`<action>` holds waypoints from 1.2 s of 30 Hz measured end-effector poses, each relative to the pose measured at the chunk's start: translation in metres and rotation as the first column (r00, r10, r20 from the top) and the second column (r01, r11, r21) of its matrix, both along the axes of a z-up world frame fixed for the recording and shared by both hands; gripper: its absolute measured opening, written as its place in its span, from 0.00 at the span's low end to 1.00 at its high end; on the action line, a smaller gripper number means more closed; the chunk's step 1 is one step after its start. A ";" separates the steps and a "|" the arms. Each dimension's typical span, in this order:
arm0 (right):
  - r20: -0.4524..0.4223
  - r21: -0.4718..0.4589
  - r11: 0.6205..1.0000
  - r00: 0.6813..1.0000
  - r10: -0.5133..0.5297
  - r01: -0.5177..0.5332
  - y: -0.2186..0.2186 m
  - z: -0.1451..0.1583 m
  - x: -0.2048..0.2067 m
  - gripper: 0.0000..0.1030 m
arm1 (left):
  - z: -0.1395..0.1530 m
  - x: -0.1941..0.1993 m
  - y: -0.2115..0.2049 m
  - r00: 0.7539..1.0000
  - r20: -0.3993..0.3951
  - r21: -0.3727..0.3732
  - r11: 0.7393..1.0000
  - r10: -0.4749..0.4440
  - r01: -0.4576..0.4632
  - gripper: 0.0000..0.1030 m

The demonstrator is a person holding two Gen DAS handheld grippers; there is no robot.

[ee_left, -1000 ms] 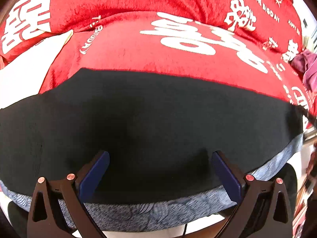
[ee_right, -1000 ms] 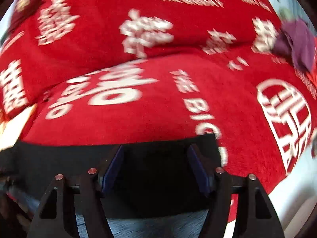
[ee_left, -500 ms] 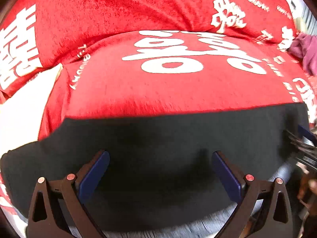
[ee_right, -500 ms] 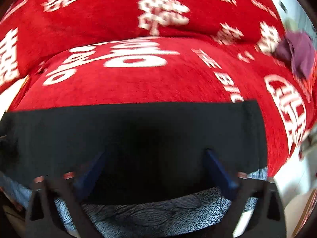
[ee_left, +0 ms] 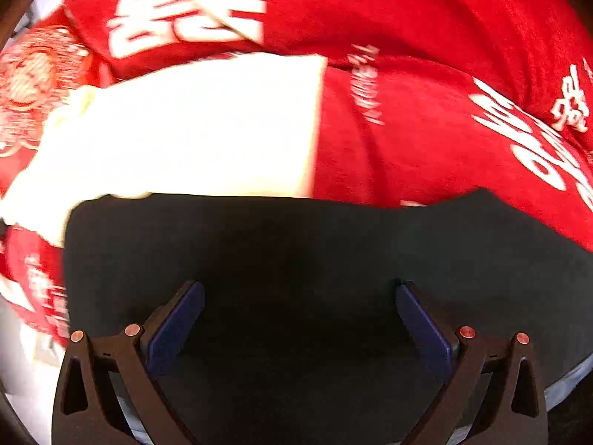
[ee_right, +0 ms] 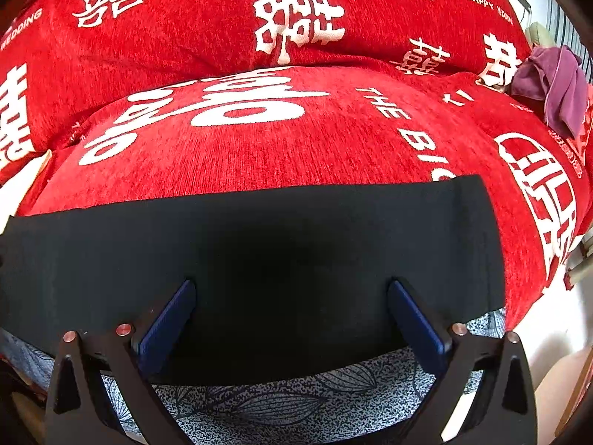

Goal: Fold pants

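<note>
Red cover [ee_right: 229, 155] printed "THE BIGDAY" bears black pants [ee_right: 259, 244]; both left gripper [ee_left: 298, 319] and right gripper [ee_right: 291, 315] gape empty.

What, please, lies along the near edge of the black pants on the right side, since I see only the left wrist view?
Observer: A grey leaf-patterned cloth shows under the black pants at their near edge.
Operator: Is the right gripper holding the pants?
Observer: No; the right gripper has its jaws wide apart over the fabric, having just been opening, and nothing is pinched between them.
Operator: Is anything else lying on the sofa cover that side?
Observer: Yes, a purple cloth is bunched at the far right of the red sofa cover, well clear of the pants.
</note>
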State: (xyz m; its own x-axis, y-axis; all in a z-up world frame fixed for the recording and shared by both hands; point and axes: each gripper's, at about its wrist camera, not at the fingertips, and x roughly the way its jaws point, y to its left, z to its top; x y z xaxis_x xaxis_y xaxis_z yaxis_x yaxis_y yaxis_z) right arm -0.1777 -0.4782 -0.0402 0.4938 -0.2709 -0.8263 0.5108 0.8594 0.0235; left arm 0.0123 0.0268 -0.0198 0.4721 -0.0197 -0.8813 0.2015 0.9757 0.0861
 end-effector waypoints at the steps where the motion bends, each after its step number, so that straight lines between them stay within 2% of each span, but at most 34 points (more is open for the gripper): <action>1: 0.000 -0.002 1.000 1.000 0.000 0.000 0.000 0.000 0.000 1.00 | 0.000 0.001 0.017 0.999 0.010 0.034 0.999 0.037 -0.038 1.00; 2: -0.001 -0.004 1.000 1.000 0.000 0.000 0.001 0.000 0.000 1.00 | -0.001 0.002 0.030 0.999 -0.007 -0.012 0.999 0.035 -0.035 1.00; 3: -0.001 -0.003 1.000 1.000 0.000 0.000 0.001 0.000 0.000 1.00 | -0.001 0.002 0.043 0.999 -0.027 -0.094 0.995 0.019 -0.021 1.00; 4: -0.001 -0.003 1.000 1.000 0.001 -0.001 0.001 0.000 0.000 1.00 | 0.002 -0.001 0.048 1.000 -0.020 -0.132 0.991 0.007 -0.009 1.00; 5: -0.001 -0.004 1.000 1.000 0.002 -0.002 0.001 0.000 0.000 1.00 | 0.005 -0.005 0.049 1.000 -0.021 -0.137 0.990 0.007 -0.010 1.00; 7: -0.002 -0.005 1.000 1.000 0.001 -0.001 0.002 0.001 -0.001 1.00 | 0.012 -0.019 0.046 0.999 -0.012 -0.123 0.991 0.045 -0.046 1.00; 9: -0.003 -0.004 1.000 1.000 0.002 -0.002 0.002 0.001 -0.001 1.00 | 0.023 -0.044 0.043 0.993 0.051 -0.125 0.987 0.108 -0.100 1.00; 11: -0.003 -0.004 1.000 1.000 0.001 -0.001 0.003 0.001 -0.002 1.00 | 0.022 -0.071 0.038 0.986 0.056 -0.123 0.981 0.155 -0.147 1.00; 14: -0.004 -0.004 1.000 1.000 0.000 0.000 0.003 0.001 -0.002 1.00 | 0.004 -0.088 0.037 0.973 0.018 -0.027 0.973 0.230 -0.230 1.00; 15: -0.004 -0.003 1.000 1.000 0.000 0.000 0.004 0.001 -0.003 1.00 | -0.006 -0.085 0.041 0.964 -0.015 -0.001 0.964 0.266 -0.266 1.00; 16: -0.004 -0.002 1.000 1.000 0.000 0.000 0.003 0.001 -0.003 1.00 | -0.022 -0.077 0.051 0.946 -0.096 0.009 0.951 0.309 -0.309 1.00; 17: -0.005 -0.001 1.000 1.000 0.000 0.000 0.004 0.001 -0.003 1.00 | -0.027 -0.074 0.065 0.930 -0.161 -0.065 0.937 0.330 -0.344 1.00; 18: -0.005 -0.001 1.000 1.000 0.001 -0.001 0.003 0.001 -0.003 1.00 | -0.032 -0.072 0.084 0.897 -0.230 -0.159 0.895 0.377 -0.417 1.00; 20: -0.005 0.000 1.000 1.000 0.002 -0.002 0.003 0.001 -0.003 1.00 | -0.033 -0.076 0.108 0.849 -0.295 -0.223 0.833 0.438 -0.507 1.00; 21: -0.005 0.000 1.000 1.000 0.004 -0.004 0.003 0.001 -0.003 1.00 | -0.029 -0.080 0.114 0.839 -0.290 -0.223 0.820 0.461 -0.527 1.00; 23: -0.006 0.000 1.000 1.000 0.004 -0.004 0.003 0.001 -0.003 1.00 | -0.010 -0.086 0.120 0.832 -0.205 -0.182 0.815 0.515 -0.550 1.00; 25: -0.006 0.000 1.000 1.000 0.005 -0.005 0.003 0.001 -0.003 1.00 | 0.012 -0.085 0.126 0.858 -0.145 -0.222 0.829 0.492 -0.513 1.00; 27: -0.005 0.000 1.000 1.000 0.006 -0.006 0.003 0.001 -0.003 1.00 | 0.031 -0.076 0.132 0.871 -0.097 -0.241 0.838 0.481 -0.489 1.00; 29: -0.006 -0.001 1.000 1.000 0.005 -0.005 0.003 0.001 -0.003 1.00 | 0.040 -0.058 0.134 0.871 -0.039 -0.205 0.849 0.490 -0.487 1.00; 31: -0.006 0.000 1.000 1.000 0.005 -0.005 0.003 0.001 -0.003 1.00 | 0.038 -0.036 0.137 0.858 0.001 -0.191 0.842 0.514 -0.505 1.00; 32: -0.007 0.000 1.000 1.000 0.004 -0.004 0.003 0.001 -0.003 1.00 | 0.035 -0.023 0.140 0.846 0.001 -0.173 0.834 0.533 -0.524 1.00; 35: -0.015 0.003 1.000 1.000 0.005 -0.005 0.002 0.002 -0.003 1.00 | 0.019 0.014 0.153 0.829 -0.073 -0.203 0.805 0.555 -0.557 1.00; 36: -0.018 0.007 1.000 1.000 0.005 -0.005 0.001 0.002 -0.003 1.00 | 0.012 0.022 0.155 0.820 -0.086 -0.174 0.802 0.566 -0.571 1.00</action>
State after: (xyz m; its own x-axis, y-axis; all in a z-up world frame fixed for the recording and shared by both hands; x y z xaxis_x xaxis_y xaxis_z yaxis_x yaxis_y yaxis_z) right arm -0.1804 -0.4767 -0.0380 0.4798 -0.2624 -0.8372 0.5067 0.8619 0.0203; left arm 0.0344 0.1823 -0.0080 0.4243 0.0825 -0.9018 -0.3946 0.9131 -0.1021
